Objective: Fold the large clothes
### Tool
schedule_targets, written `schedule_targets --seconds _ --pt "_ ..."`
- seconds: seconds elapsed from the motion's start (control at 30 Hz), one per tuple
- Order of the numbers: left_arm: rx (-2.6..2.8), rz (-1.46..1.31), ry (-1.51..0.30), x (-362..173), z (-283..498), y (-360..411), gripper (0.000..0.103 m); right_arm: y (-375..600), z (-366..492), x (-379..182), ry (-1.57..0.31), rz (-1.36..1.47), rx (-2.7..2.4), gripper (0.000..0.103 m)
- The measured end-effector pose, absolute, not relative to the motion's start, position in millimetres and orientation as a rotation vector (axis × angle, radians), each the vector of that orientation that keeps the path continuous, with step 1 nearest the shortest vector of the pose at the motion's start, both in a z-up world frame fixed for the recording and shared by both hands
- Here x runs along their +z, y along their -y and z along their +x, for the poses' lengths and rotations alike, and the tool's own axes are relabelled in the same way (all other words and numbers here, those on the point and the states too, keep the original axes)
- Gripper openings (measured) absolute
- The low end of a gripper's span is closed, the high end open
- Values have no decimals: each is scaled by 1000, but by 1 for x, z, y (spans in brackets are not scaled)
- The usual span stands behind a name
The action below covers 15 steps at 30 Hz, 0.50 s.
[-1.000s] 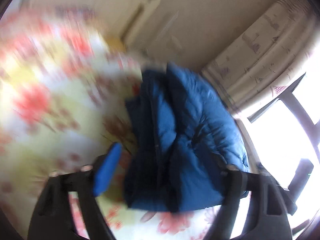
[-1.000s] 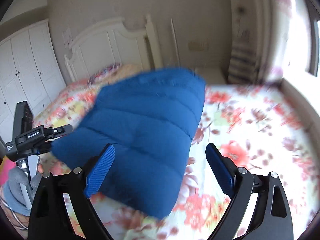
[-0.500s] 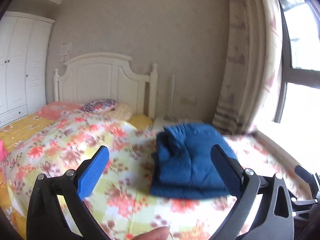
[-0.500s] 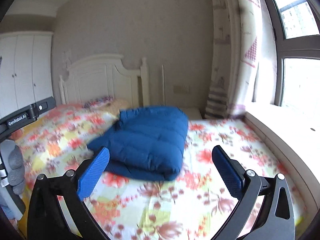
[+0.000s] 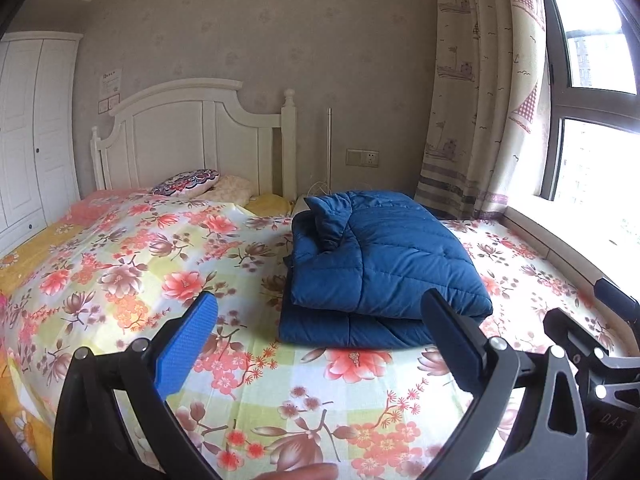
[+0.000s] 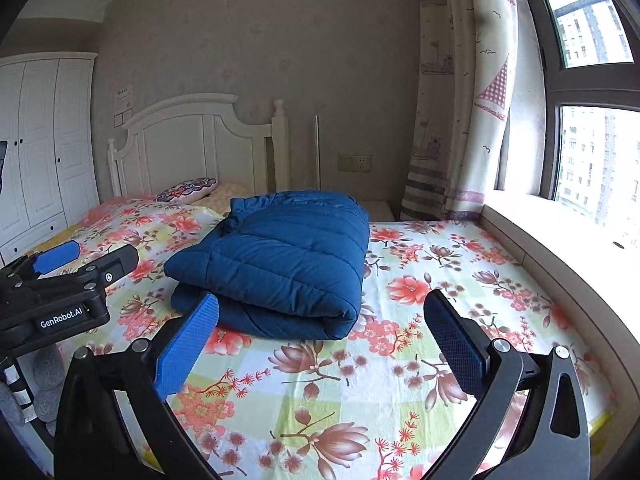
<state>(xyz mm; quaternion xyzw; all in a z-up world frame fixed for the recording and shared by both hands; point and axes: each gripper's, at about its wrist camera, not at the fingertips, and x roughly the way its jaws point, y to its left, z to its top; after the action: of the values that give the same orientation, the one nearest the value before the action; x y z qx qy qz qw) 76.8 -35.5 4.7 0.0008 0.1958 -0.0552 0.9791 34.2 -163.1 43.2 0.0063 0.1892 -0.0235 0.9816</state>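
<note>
A blue quilted jacket [image 5: 384, 268] lies folded into a thick stack on the flowered bedsheet [image 5: 168, 264]; in the right wrist view the same jacket [image 6: 280, 264] sits left of centre. My left gripper [image 5: 318, 344] hangs open in front of the jacket's near edge, nothing between its blue pads. The right gripper [image 6: 320, 344] is also open and empty, short of the jacket and a little to its right. In the right wrist view the left gripper's body shows at the left edge.
A white headboard [image 5: 192, 136] and pillows [image 5: 188, 182] stand at the far end of the bed. A curtain [image 5: 480, 100] and a window ledge [image 6: 560, 236] run along the right. White wardrobe doors [image 6: 40, 148] fill the left. A fingertip [image 5: 304, 472] shows at the bottom.
Both grippers have pulled back from the jacket, which now lies farther off on the bed. The left view has rolled level and lost its blur. Both pairs of jaws stand slightly wider.
</note>
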Motion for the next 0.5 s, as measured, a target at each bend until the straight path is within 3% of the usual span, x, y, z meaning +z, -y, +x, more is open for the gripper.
schedule_targets --seconds 0.5 --pt "-95 6 -401 2 77 32 101 160 30 48 -366 -7 -51 99"
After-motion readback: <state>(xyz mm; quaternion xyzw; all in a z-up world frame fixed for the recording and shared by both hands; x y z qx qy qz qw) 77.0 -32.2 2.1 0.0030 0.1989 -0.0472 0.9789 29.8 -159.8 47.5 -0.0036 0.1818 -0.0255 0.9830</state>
